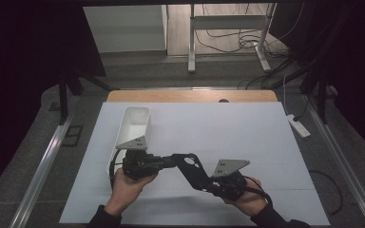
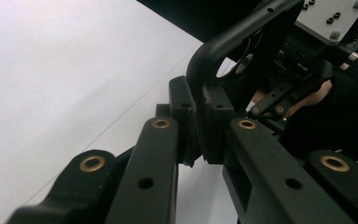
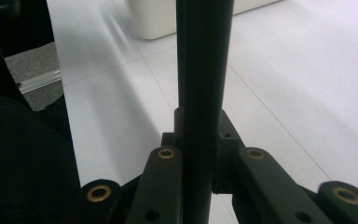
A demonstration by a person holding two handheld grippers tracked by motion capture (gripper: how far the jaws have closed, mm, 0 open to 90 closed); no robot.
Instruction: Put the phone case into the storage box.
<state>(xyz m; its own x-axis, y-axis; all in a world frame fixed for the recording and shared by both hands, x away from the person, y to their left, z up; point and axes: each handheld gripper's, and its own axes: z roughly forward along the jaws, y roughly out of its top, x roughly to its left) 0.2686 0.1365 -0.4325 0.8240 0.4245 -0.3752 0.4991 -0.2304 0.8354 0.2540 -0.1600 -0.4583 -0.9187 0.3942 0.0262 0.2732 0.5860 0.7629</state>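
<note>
Both tongs, left (image 1: 171, 160) and right (image 1: 204, 183), grip one flat black bracket (image 1: 188, 166); a glossy white bin (image 1: 132, 128) sits far-left, partly hidden.

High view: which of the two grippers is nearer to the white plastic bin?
The left gripper, beside the white rectangular plastic bin; the right gripper, sharing the black flat bracket, sits farther away.

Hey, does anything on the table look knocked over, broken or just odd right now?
Nothing looks spilled or broken. The white bin sits upright on the white table cover. Both grippers, left and right, clamp one black bracket held between them above the cover.
</note>
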